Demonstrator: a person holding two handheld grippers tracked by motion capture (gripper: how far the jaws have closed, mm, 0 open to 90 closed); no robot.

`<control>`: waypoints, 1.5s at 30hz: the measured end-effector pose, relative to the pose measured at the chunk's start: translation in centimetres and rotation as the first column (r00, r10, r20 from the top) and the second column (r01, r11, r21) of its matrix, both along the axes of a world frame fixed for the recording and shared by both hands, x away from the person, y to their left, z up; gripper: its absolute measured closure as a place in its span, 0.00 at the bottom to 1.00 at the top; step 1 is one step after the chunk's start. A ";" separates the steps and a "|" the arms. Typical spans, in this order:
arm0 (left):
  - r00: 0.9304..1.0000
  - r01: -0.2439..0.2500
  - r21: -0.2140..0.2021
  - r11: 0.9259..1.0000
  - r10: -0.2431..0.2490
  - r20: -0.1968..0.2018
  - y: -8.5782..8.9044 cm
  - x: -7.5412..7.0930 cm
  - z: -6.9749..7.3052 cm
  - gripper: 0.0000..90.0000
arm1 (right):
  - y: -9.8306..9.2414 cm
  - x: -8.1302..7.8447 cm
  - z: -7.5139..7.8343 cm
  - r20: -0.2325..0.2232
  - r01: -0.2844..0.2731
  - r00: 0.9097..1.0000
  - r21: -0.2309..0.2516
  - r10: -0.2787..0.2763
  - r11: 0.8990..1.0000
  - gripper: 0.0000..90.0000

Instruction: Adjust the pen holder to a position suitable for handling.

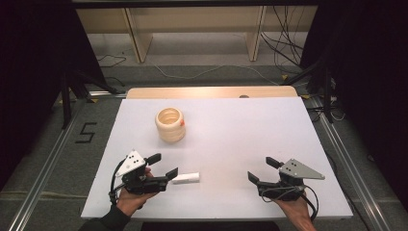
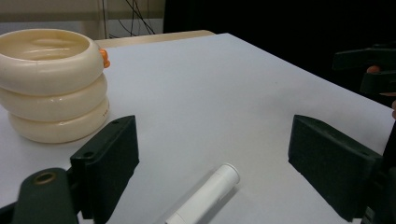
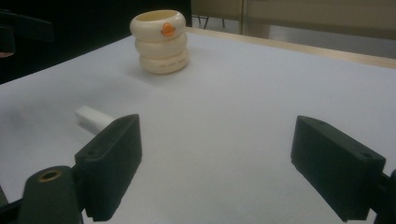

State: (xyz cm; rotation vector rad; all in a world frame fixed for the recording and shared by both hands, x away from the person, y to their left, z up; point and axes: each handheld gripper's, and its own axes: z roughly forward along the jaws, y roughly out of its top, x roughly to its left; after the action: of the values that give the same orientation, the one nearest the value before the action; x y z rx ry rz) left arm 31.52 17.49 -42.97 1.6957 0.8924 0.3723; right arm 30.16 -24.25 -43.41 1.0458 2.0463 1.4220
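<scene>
Your left gripper [image 1: 161, 165] has its jaws spread wide with nothing between the pads; the white tube [image 1: 185, 178] lies flat on the table [image 1: 231, 139] just beyond its lower jaw, apparently not touching it, though the gap is hard to judge. Your right gripper [image 1: 262, 170] is equally wide and empty, well apart from the tube. The tube's long axis runs across the table, one end pointing toward your right gripper. The cream ringed cup [image 1: 170, 124] stands upright farther back.
</scene>
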 end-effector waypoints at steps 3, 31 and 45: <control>1.000 -0.003 0.001 1.000 0.003 0.001 0.0 0.0 0.0 0.17 | 0.0 0.0 0.0 0.002 0.001 1.000 0.000 -0.001 1.000 0.19; 0.988 -0.152 0.036 0.988 0.153 -0.032 1.1 2.9 1.2 0.17 | 0.0 -0.1 0.3 0.015 0.007 1.000 0.004 -0.007 1.000 0.19; 0.942 -0.323 0.091 0.942 0.329 -0.066 3.1 6.3 0.4 0.17 | 0.0 0.0 0.4 0.016 0.011 1.000 0.005 -0.011 1.000 0.20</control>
State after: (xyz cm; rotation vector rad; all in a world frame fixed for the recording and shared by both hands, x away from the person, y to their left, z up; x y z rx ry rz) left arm 37.84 20.62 -42.54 1.6432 1.2392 0.5707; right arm 30.12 -24.29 -43.05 1.0432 2.0240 1.4267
